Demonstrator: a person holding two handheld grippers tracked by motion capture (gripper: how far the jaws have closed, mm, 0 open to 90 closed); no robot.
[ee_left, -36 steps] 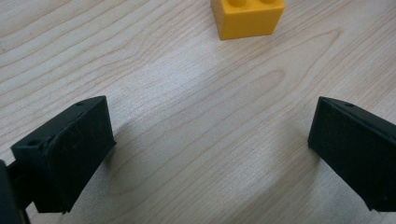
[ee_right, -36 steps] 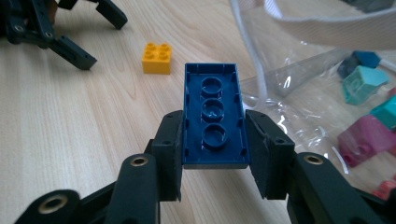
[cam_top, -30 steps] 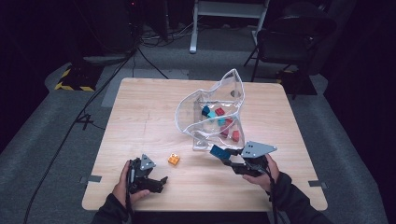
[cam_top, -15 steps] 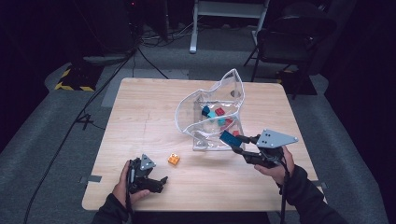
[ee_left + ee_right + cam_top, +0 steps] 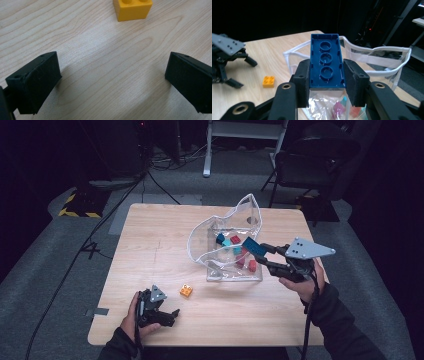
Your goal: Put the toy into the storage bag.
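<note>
1. Right gripper point(image 5: 260, 254) has its jaws pinching a blue brick point(image 5: 326, 64) across its short sides, hollow underside with three round tubes facing that gripper's camera. In the high view the blue brick point(image 5: 253, 246) is held in the air over the open mouth of the clear plastic bag point(image 5: 230, 227), above the loose bricks inside.
2. Left gripper point(image 5: 167, 316) rests low near the front edge of the tabletop point(image 5: 150, 235), jaws spread with nothing between them. An orange brick point(image 5: 132, 9) lies just ahead of it, apart from both jaws.
3. Risks, as judged:
   - The bag's rim stands floppy and uneven; a brick let go off-centre could catch the white-edged lip and land outside.
   - The grip takes only the near half of the brick; a knock on the rim could pivot it out of the pads.
   - Nothing steadies the bag, so a push from the gripper could shift it or fold it shut.
4. Orientation: the brick's long axis runs along the jaws, pointing away from the hand toward the bag's far side; in the high view it is tilted slightly.
</note>
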